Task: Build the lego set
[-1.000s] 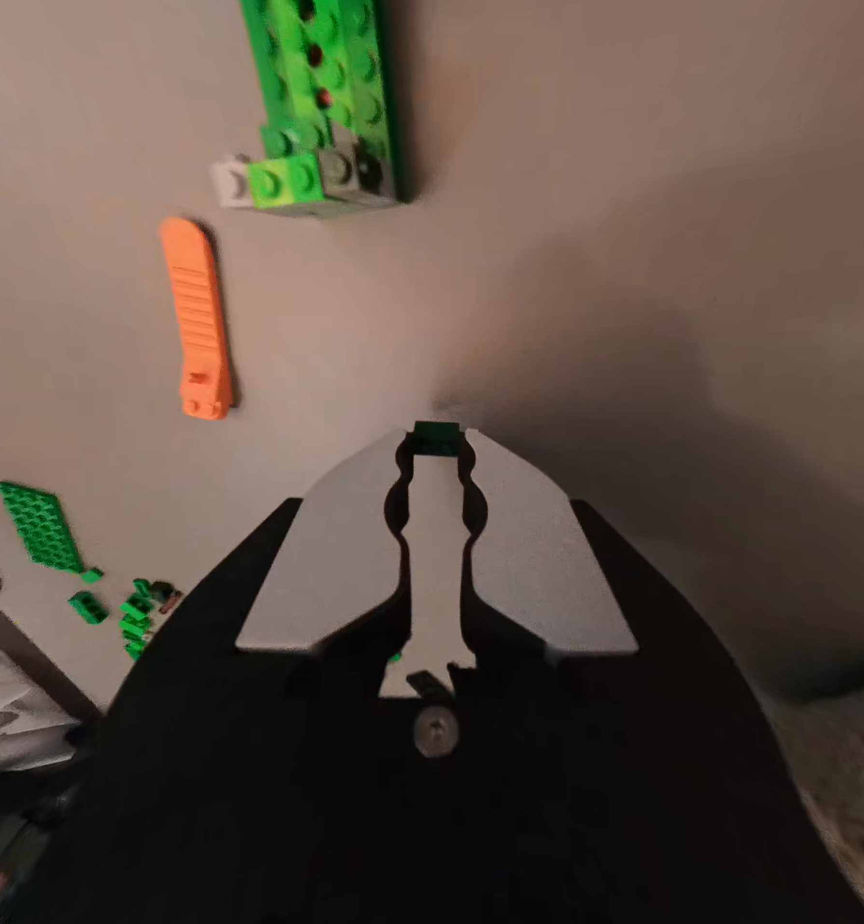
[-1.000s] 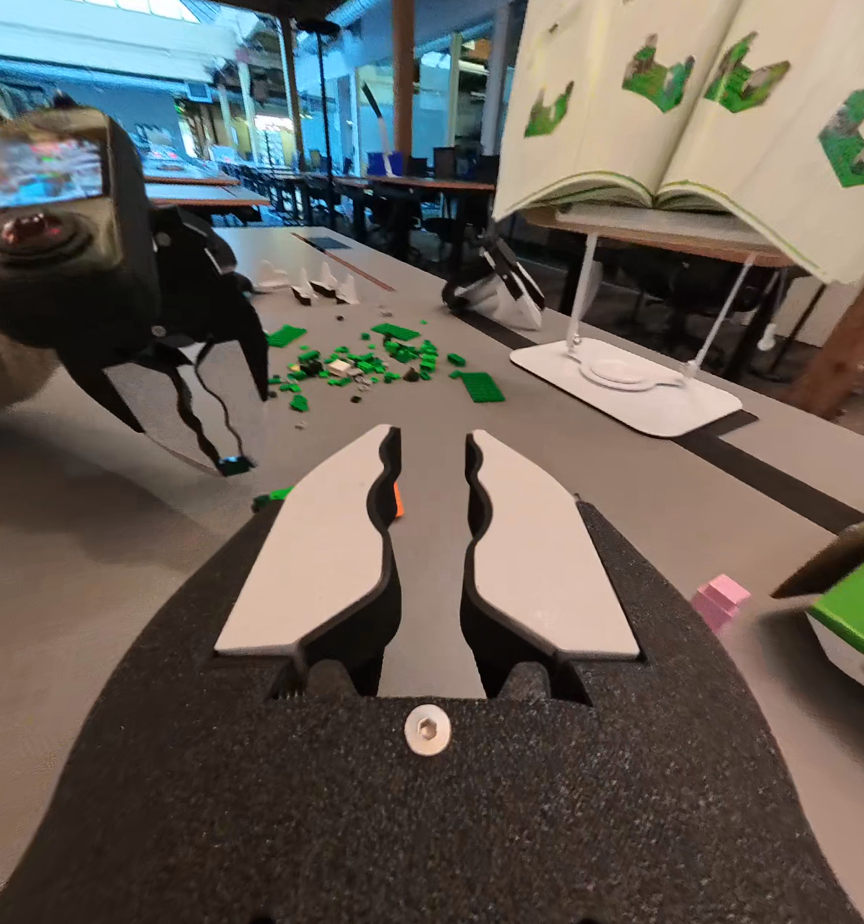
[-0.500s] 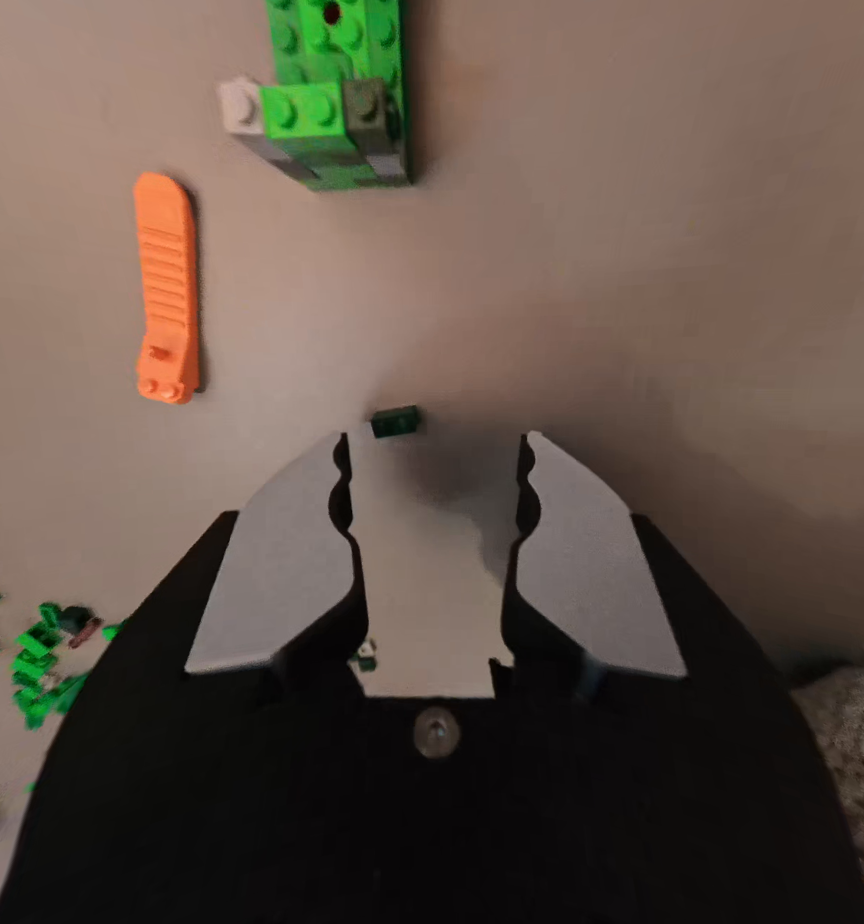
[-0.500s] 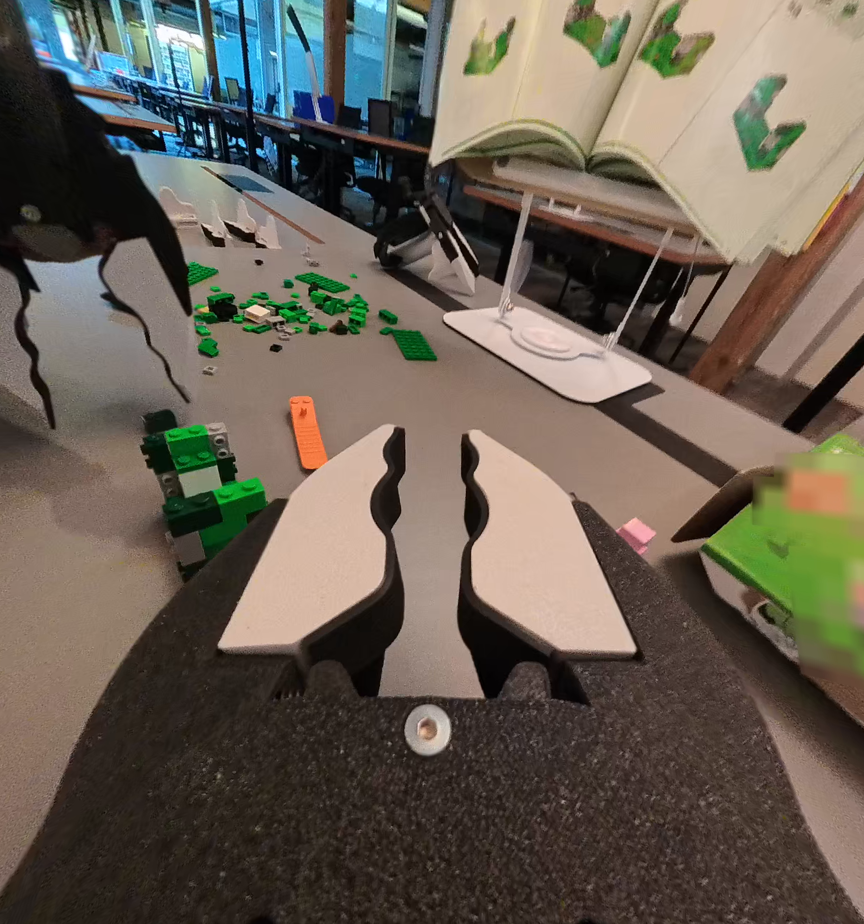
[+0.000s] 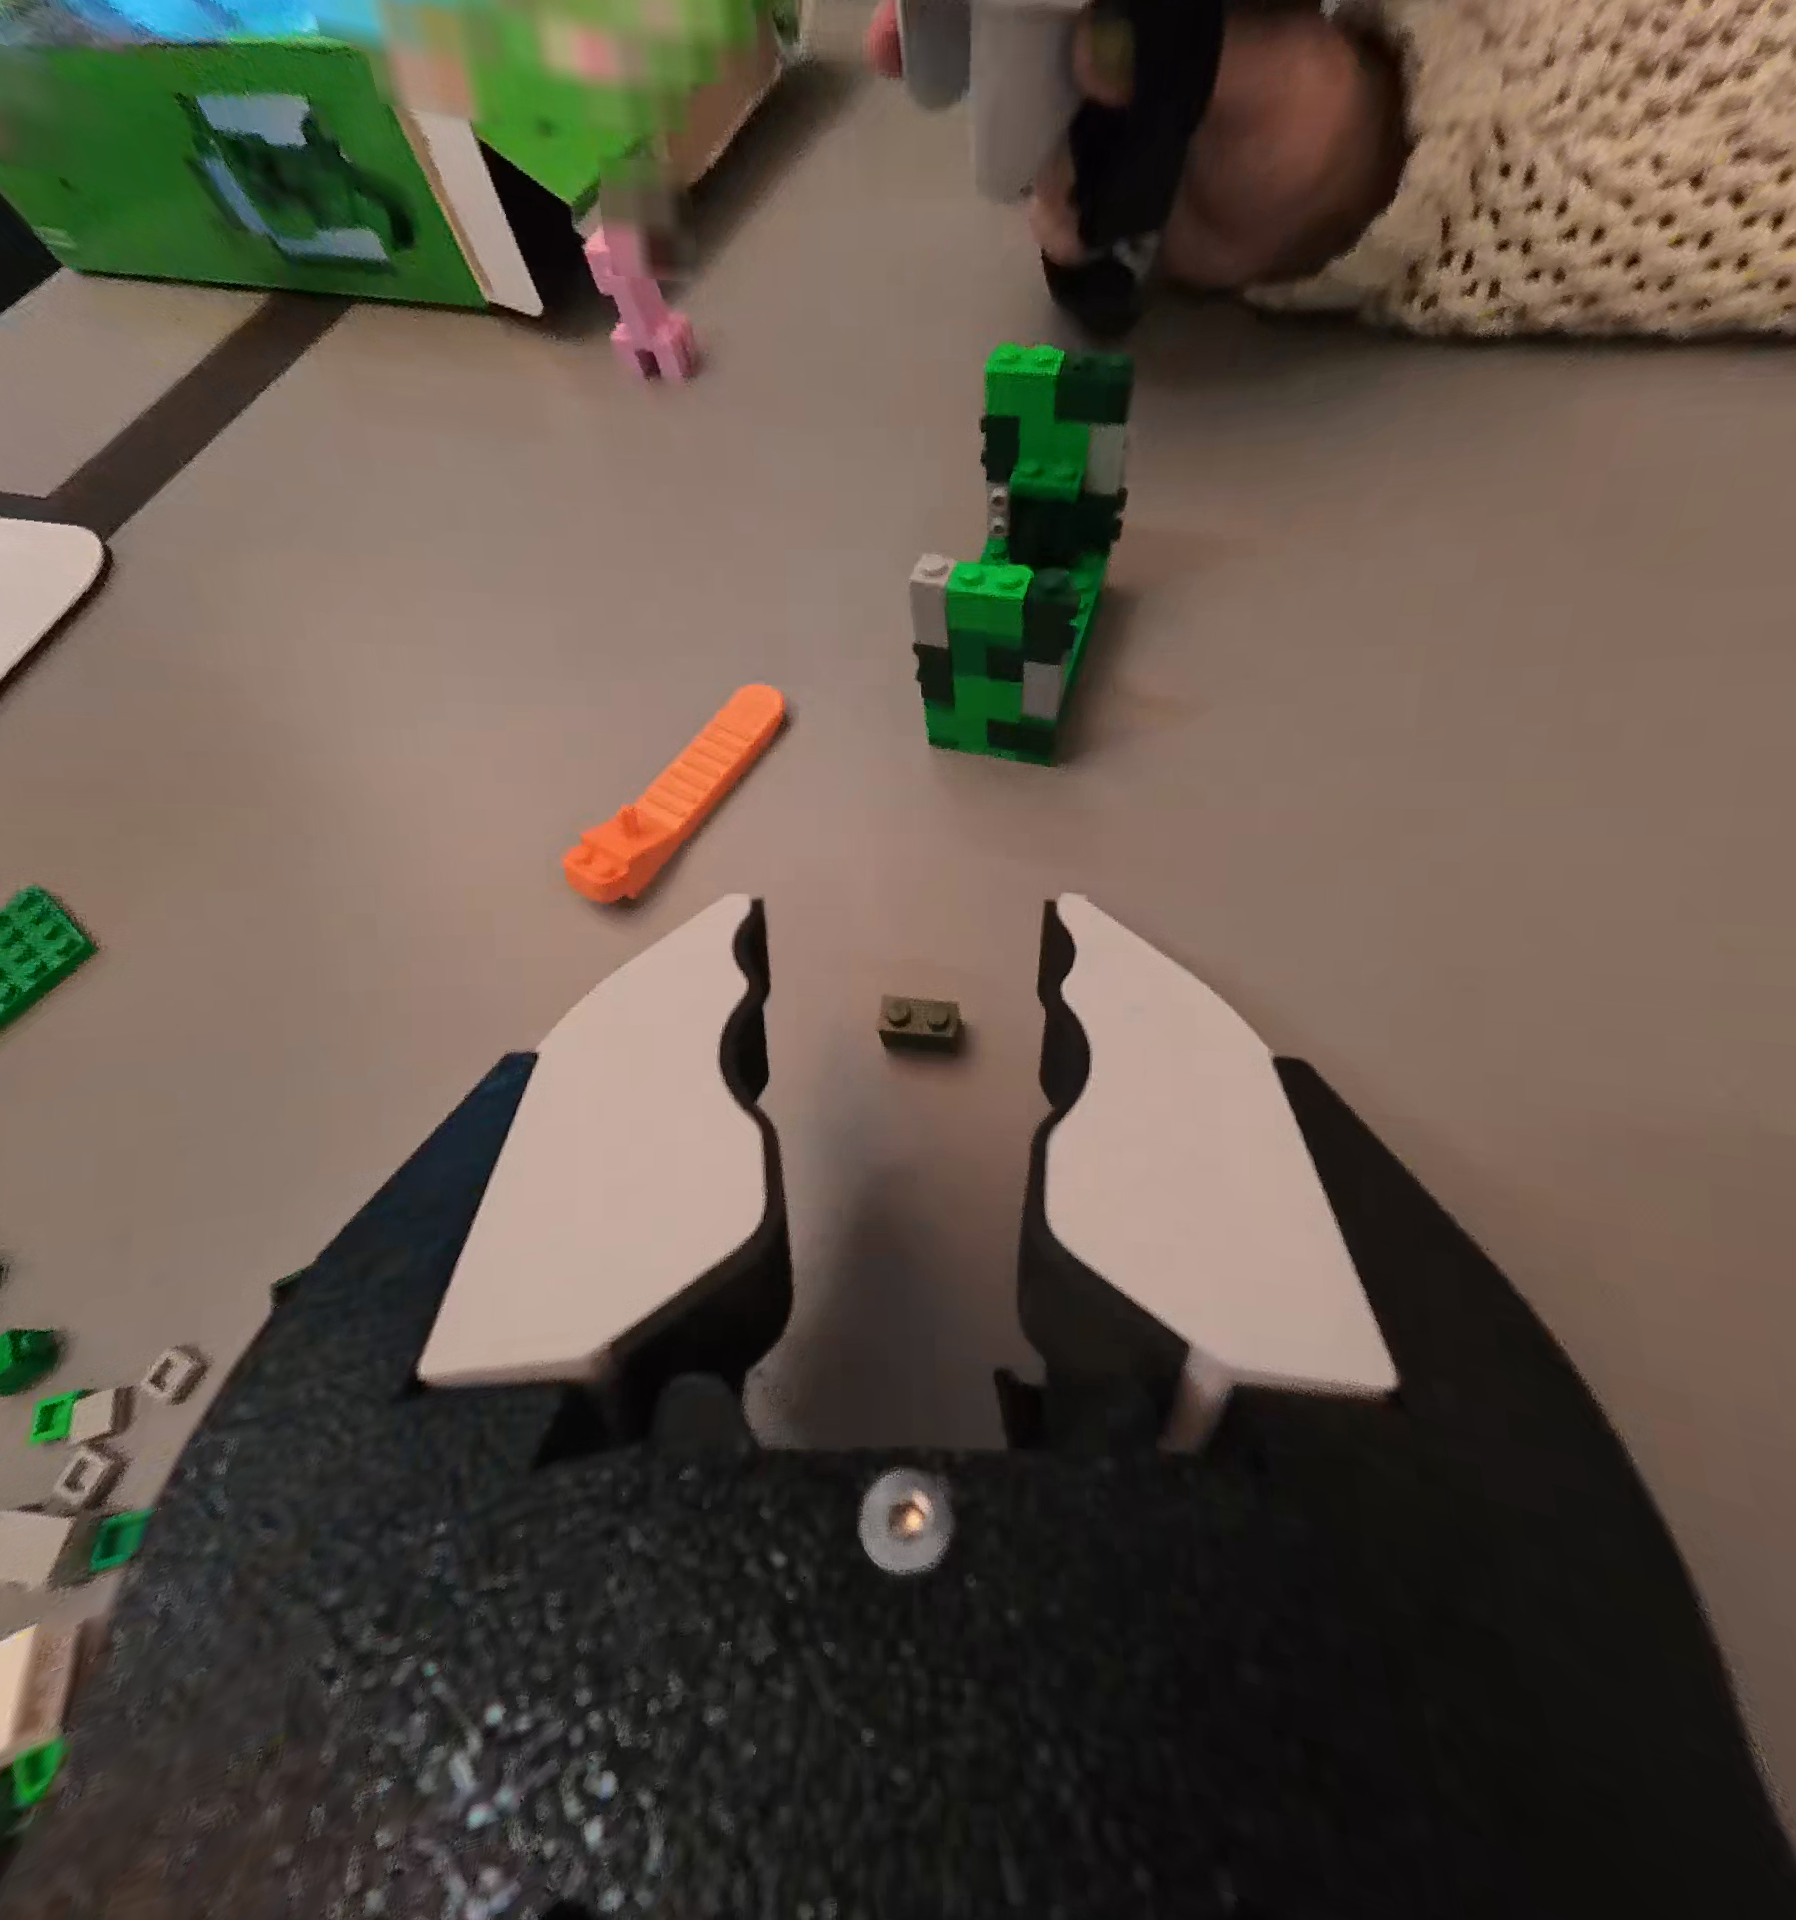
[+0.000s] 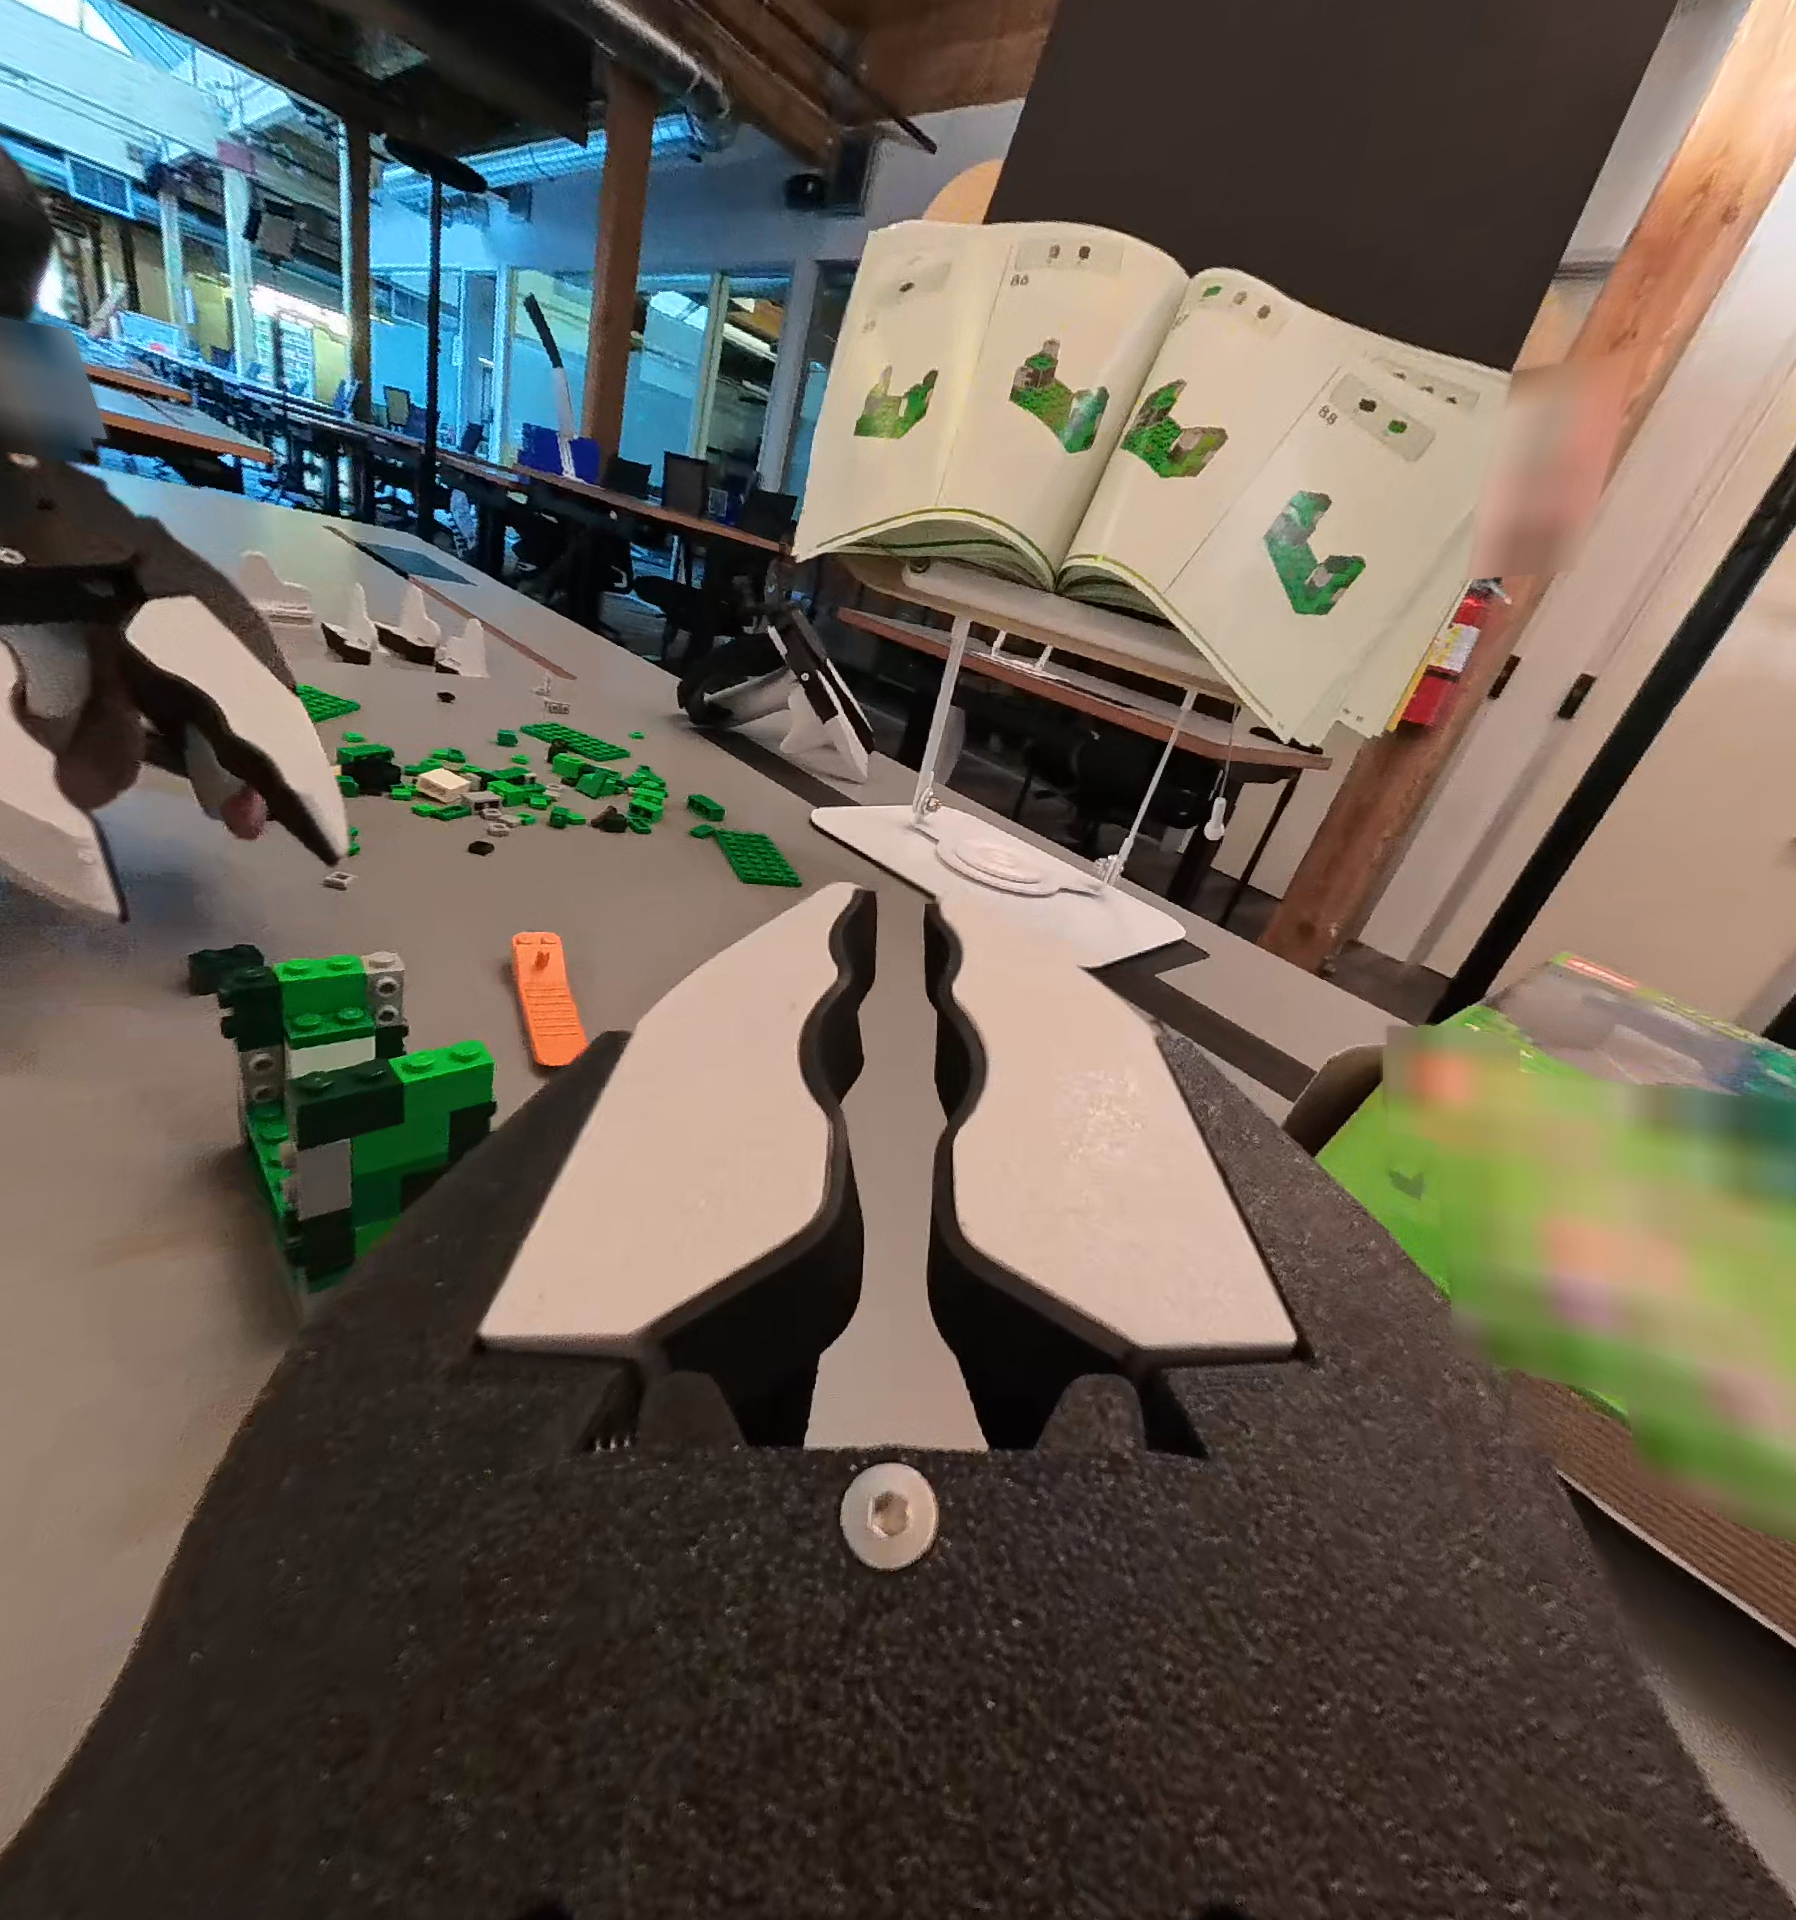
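Observation:
My left gripper is open and empty, low over the grey table. A small dark two-stud brick lies on the table between its fingers, touching neither. The green stepped lego build stands beyond it; it also shows in the right wrist view. My right gripper is nearly shut with only a thin slit and holds nothing. It sits to the right of the build. The left gripper shows there at far left, in a hand.
An orange brick separator lies left of the build. Loose green pieces and a green plate lie farther back. An open instruction book is on a white stand. A green box and a pink figure are beside it. The tips of one gripper are about 20 centimeters away from the tips of the other. The left tips stand about 7 centimeters off the orange brick separator. It is also in sight in the right wrist view.
My left gripper opened and let the dark brick drop onto the table, then drew back and tilted up. My right gripper's jaws closed to a thin slit.

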Tool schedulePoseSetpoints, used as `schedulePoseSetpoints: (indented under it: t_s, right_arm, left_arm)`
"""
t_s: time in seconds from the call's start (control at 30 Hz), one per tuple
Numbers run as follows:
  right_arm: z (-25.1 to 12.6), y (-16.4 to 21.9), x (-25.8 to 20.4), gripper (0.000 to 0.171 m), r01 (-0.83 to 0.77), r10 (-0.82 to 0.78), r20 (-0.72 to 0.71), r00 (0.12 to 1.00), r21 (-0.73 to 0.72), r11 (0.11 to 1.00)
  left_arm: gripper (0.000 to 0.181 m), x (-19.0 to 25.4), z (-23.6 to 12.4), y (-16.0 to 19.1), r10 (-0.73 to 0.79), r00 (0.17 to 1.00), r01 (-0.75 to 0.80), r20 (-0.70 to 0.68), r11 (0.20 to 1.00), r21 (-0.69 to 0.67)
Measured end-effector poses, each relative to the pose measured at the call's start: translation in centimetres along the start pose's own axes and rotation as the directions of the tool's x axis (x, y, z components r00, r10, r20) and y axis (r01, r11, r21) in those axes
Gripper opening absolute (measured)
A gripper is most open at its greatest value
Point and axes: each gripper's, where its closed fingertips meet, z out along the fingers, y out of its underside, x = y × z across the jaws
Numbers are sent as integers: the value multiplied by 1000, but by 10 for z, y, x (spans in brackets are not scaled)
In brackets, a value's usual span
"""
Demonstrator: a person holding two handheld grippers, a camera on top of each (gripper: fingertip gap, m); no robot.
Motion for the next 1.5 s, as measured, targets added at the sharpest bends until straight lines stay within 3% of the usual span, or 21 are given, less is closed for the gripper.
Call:
schedulePoseSetpoints:
  t_s: [0.23,0.6,0.77,1.13,1.33,1.5]
  right_arm:
    - [0,2,1,8,2,-2,-6,1000,-11,1000]
    - [1,4,-1,8,27,-28,-3,1000,-25,999]
    - [2,4,-7,3,49,-48,30,998,-11,999]
    - [3,4,-15,0,77,-76,71,995,-6,997]
    - [4,6,-18,0,64,-61,94,994,-30,997]
    - [2,8,-30,0,6,8,207,978,-66,998]
  left_arm:
    - [60,1,1,-3,-57,998,59,-29,997,46]
    - [73,5,11,5,-89,996,89,-9,996,-19]
    - [77,-1,6,-1,-160,987,160,-24,986,40]
    - [62,6,7,6,-107,993,106,-47,994,-11]
    - [45,8,5,10,-102,992,101,-68,995,-25]
    - [40,1,0,24,-87,996,84,-36,993,-84]
